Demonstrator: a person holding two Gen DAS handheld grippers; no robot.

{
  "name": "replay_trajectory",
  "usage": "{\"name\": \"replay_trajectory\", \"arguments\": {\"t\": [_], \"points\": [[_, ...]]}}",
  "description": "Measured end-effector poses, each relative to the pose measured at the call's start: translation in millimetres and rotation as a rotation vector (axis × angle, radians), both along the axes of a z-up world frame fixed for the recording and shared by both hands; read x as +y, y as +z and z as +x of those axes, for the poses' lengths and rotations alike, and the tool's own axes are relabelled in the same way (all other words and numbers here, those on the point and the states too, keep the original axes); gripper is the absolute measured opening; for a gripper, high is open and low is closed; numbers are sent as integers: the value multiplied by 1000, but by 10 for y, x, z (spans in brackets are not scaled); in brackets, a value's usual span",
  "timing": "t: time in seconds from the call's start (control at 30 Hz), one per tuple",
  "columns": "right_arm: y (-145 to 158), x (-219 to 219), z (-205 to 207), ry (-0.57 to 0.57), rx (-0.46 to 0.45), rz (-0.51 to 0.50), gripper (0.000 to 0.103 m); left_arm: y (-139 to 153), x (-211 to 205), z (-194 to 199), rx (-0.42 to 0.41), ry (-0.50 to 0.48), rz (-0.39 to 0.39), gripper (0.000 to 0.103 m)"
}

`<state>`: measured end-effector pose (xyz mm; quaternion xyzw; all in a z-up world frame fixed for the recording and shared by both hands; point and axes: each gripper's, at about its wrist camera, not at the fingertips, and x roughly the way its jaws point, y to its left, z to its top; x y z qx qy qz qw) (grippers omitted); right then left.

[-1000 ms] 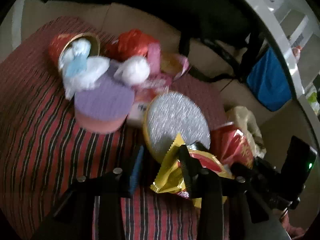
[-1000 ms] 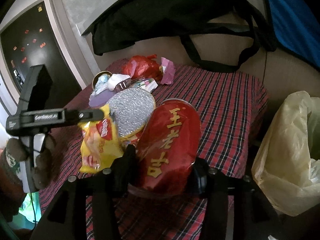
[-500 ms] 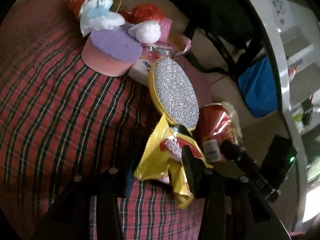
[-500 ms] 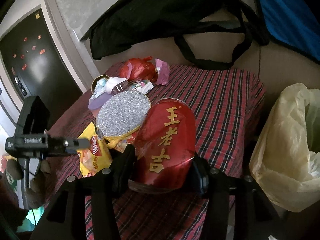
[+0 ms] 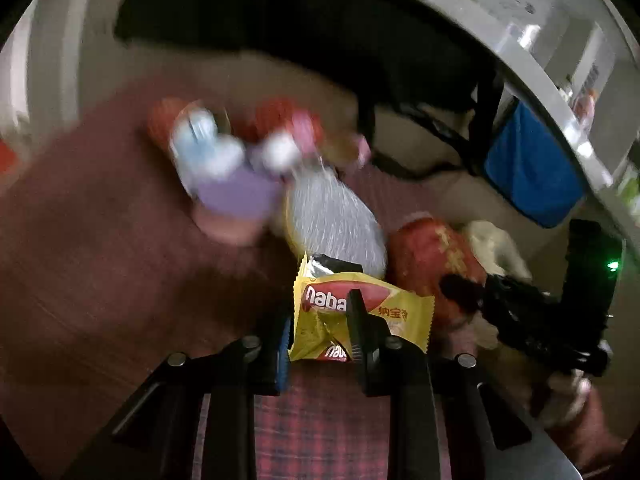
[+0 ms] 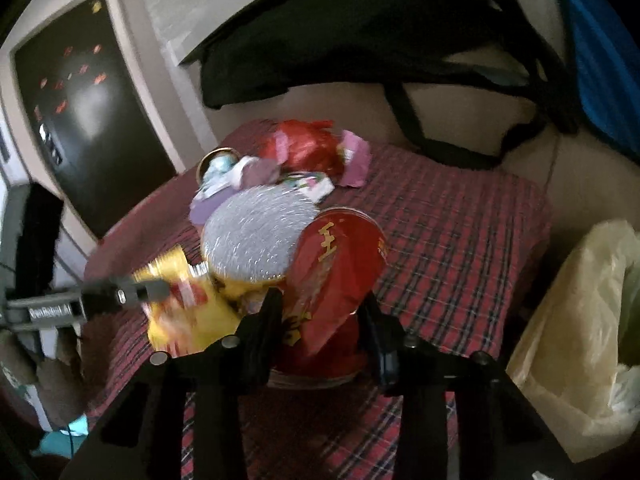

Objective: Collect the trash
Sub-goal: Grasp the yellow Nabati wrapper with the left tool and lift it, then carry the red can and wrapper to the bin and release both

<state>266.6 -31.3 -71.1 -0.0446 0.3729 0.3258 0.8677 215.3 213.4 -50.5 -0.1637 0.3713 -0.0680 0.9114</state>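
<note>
Left gripper (image 5: 320, 320) closing, pads pinching yellow snack wrapper (image 5: 360, 316), wrapper lifted clear of red plaid tablecloth (image 6: 460, 240). Right gripper (image 6: 320, 320) closing, fingers squeezing crumpled red can (image 6: 332, 280) on both sides, can near front of tablecloth. Round silver glitter lid (image 6: 252, 236) just behind can. Blurred pile of other wrappers (image 6: 304, 152) farther back. Yellowish plastic bag (image 6: 572, 340) at right, beside table.

I see a crumpled yellow foil snack wrapper (image 5: 362, 312) upright — beside it, a dented red drink can (image 6: 336, 276) tilted on the plaid tabletop (image 6: 460, 240).
</note>
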Motion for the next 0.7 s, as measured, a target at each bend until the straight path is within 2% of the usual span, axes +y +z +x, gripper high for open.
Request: {"name": "replay_trajectory", "arguments": {"t": [0.13,0.27,0.37,0.53,0.7], "points": [[-56,159,46,0,14,-6,43,136,-3,-74,-78,57,157,25],[-171,284,202,7,77,-8,43,173,33,-128,-117,95,245,25],[-107,278,199,18,75,21,42,218,46,-196,-143,103,280,25],[305,128,60,-16,-45,52,41,427,-37,-191,-203,125,312,25],[859,-224,-58,-66,-164,92,41,843,-312,-147,-317,128,343,25]]}}
